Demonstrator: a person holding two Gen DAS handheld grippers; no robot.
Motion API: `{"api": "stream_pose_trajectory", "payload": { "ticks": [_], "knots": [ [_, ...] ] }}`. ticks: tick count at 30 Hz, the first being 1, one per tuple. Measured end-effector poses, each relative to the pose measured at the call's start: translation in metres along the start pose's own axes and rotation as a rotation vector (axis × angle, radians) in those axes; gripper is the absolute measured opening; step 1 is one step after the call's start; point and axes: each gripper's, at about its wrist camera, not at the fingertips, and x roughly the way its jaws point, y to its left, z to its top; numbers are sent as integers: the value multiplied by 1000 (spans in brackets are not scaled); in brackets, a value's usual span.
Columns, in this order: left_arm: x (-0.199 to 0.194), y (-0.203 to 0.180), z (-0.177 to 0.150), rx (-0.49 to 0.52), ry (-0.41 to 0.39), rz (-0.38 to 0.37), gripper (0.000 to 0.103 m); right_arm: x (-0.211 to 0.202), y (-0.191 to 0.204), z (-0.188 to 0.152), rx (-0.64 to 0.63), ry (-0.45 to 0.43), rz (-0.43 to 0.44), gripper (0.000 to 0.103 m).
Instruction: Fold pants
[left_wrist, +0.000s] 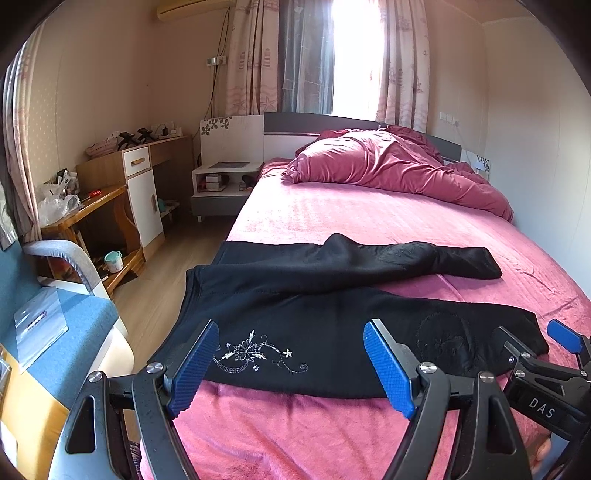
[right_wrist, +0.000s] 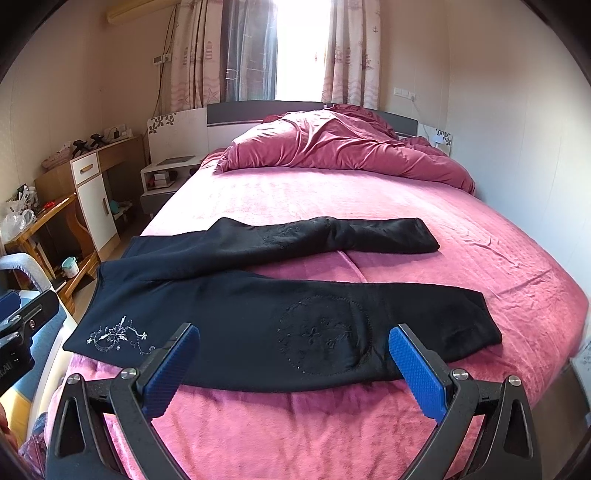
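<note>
Left wrist view: black pants lie spread across the near end of the pink bed, waistband toward the bed's left edge, both legs running right and splayed apart. A pale floral embroidery marks the near hip. The left gripper hovers over that hip, its fingers wide apart and empty. The right gripper hangs above the near leg's knee, fingers likewise spread, holding nothing. A rumpled duvet sits by the headboard.
</note>
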Motion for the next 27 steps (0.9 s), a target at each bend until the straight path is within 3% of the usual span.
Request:
{"api": "stream_pose_trajectory", "payload": {
  "ticks": [27],
  "knots": [
    [7, 2, -8, 5, 17, 6, 83, 6, -1, -6, -3, 13, -3, 103]
  ]
}}
